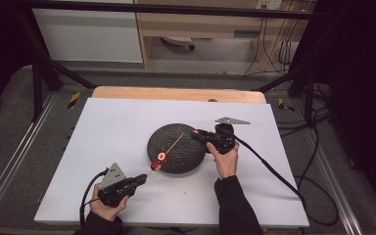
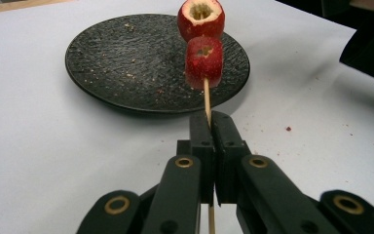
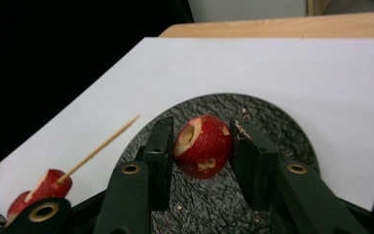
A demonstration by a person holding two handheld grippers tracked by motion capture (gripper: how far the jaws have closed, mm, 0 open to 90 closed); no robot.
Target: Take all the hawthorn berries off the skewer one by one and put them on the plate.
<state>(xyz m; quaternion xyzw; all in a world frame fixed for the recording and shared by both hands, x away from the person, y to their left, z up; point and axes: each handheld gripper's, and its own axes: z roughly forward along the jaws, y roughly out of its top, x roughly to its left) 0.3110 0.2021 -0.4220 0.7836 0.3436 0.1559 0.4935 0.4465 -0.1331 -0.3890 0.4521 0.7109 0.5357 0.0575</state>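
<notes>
Two fruit pieces (image 2: 203, 44) already threaded on skewer (image 2: 207, 100), pinched by left tongs (image 2: 209, 127) near plate (image 2: 102, 63). Third piece (image 3: 203, 146) gripped in right tongs (image 3: 202, 141) above plate, not yet threaded.

A white tabletop (image 1: 117, 122) sits on a pale wooden board (image 1: 176, 93) whose edge shows along the 12 o'clock side. Crumbs (image 1: 176, 196) speckle the white surface toward 6 o'clock. Grey floor (image 1: 10, 122) surrounds it, with black frame legs (image 1: 38, 88) at 10 o'clock. Toward 12 o'clock stand a white cabinet (image 1: 88, 34) and a wooden shelf unit (image 1: 200, 24); black cables (image 1: 284, 49) hang at 1 o'clock.
</notes>
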